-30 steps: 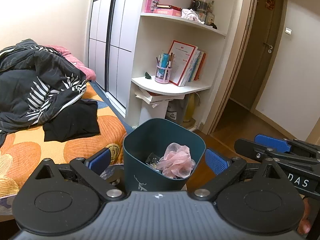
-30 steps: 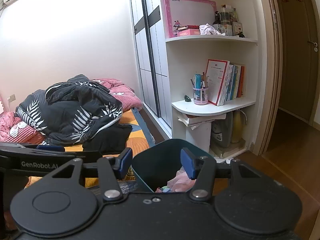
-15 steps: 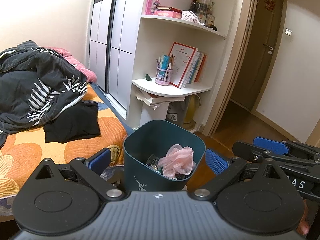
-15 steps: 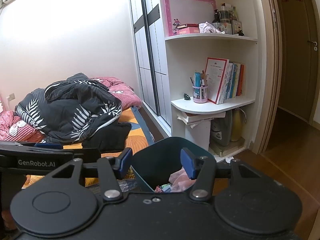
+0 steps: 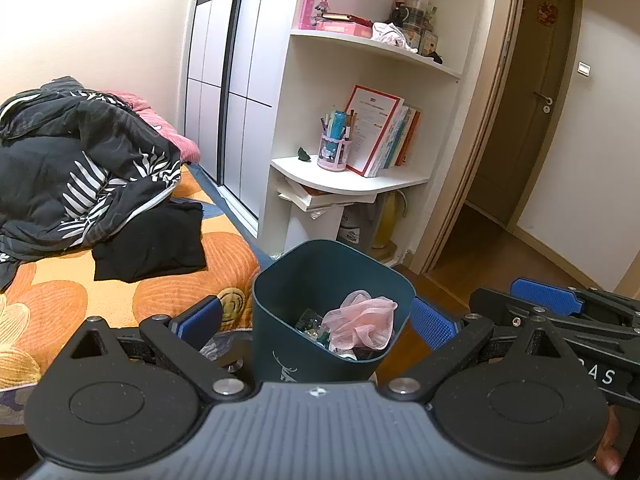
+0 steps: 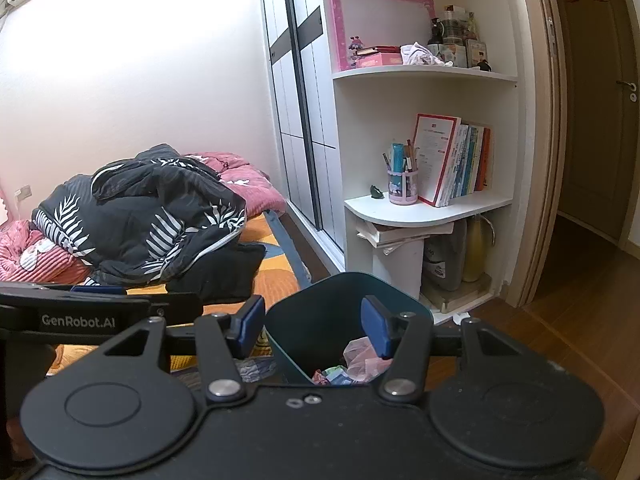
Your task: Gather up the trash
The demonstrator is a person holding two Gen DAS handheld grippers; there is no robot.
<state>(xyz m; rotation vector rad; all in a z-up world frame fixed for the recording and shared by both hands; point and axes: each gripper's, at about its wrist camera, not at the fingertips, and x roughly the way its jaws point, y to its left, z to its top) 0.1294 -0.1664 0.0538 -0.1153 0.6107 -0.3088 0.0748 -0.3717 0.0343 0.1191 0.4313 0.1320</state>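
Note:
A dark teal trash bin stands on the floor by the bed; it also shows in the right wrist view. Inside lie a crumpled pink mesh piece and small wrappers. My left gripper is open, its blue pads either side of the bin, empty. My right gripper is open and empty just above the bin's rim. The right gripper also shows at the right edge of the left wrist view.
A bed with an orange sheet, a black leaf-print duvet and black clothing lies left. A white corner shelf with books and a pen cup stands behind the bin. A doorway opens at the right onto wooden floor.
The pink mesh piece has sunk a little deeper into the bin. Both grippers have drifted slightly; their openings are unchanged.

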